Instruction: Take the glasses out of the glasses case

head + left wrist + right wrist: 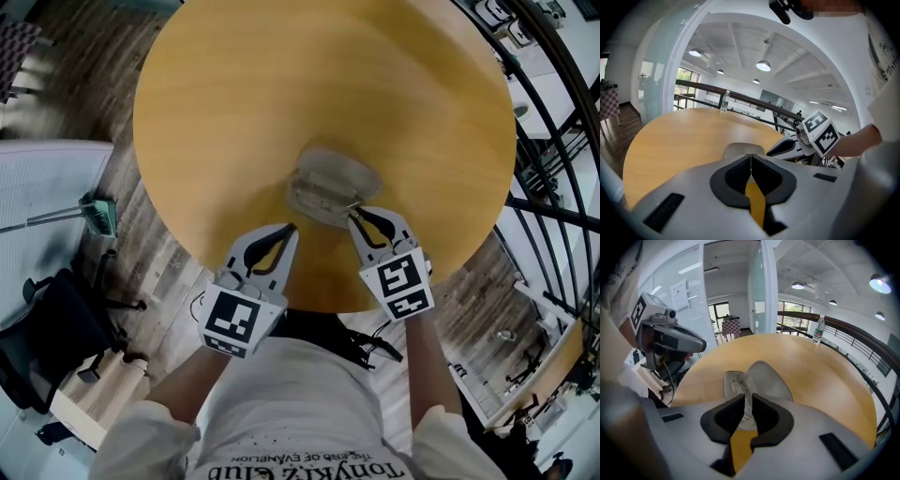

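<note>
My right hand-held gripper (747,398) pinches the glasses (736,386) just ahead, in the open glasses case (768,378), ready to lift; my left hand-held gripper (751,158), closed and empty, hovers beside

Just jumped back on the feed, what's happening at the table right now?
A person with a gripper in each hand is working at an open glasses case on the round table. The right gripper has its jaws pinched on the thin frame of the glasses, which lie in the case's tray. The left gripper is shut and empty, beside the case near the table's edge.
</note>
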`<state>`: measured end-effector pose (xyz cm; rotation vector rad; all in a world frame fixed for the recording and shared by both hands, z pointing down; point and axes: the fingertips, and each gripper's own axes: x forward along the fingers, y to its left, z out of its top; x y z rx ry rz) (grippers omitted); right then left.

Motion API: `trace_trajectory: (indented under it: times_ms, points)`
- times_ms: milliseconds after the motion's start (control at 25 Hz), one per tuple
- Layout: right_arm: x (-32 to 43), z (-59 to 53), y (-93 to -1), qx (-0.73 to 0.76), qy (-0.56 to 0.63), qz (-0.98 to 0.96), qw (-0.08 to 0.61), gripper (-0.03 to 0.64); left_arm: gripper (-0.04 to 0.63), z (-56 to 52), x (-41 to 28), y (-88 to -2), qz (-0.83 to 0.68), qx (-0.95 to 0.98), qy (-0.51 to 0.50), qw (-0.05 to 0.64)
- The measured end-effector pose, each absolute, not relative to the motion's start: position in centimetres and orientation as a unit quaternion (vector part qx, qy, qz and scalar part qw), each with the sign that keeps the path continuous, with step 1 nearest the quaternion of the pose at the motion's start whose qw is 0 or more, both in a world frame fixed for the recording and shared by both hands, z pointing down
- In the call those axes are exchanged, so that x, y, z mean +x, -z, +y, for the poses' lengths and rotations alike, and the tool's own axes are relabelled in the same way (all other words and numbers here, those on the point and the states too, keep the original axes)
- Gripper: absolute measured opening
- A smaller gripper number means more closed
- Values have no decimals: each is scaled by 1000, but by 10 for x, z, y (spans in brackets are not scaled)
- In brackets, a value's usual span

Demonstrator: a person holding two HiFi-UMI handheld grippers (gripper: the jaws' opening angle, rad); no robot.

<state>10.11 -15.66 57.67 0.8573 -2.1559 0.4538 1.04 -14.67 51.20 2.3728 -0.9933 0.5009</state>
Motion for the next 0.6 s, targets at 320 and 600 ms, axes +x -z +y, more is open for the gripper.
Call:
trace_trajectory:
  times_ms: [320,600]
  points:
    - [99,-160,-603,284,-155,-843,430,61,25,-143,6,-526,-372,865,-187,280]
    - [95,-161,-619,227,-138,-845,464,61,25,-141,0,-534,-384,857,-188,288]
